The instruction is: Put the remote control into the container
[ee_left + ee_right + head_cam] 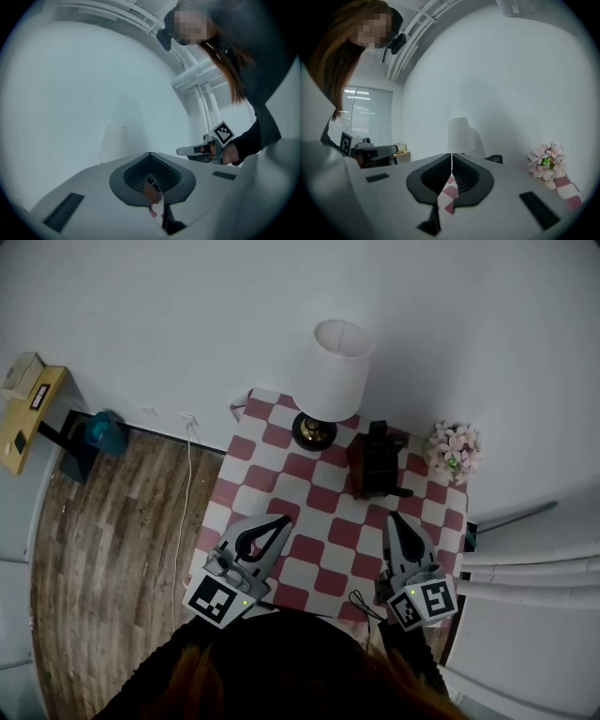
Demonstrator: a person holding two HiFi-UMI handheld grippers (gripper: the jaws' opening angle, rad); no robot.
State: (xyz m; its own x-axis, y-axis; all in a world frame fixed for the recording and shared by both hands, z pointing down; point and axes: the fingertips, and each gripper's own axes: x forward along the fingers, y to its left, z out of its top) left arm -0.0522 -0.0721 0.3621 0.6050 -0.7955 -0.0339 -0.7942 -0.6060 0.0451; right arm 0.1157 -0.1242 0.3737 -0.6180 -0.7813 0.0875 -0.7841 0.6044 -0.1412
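Well, we've got left tongs [283, 519] and right tongs [392, 519] both pinched shut and empty over the table's [309, 549] near edge. Remote control [379, 434] looks upright in the container [373, 474] by the far edge; a careless swing could topple it.

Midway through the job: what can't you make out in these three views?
- Remote control: in the head view it is too small and dark to tell apart from the dark container, or to find on the table.
- Container's inside: too small in the head view. In the right gripper view it is mostly hidden behind the body of the right tongs.
- Table, left gripper view: hidden by the body of the left tongs.
- Table's near edge, head view: under the person's hair.
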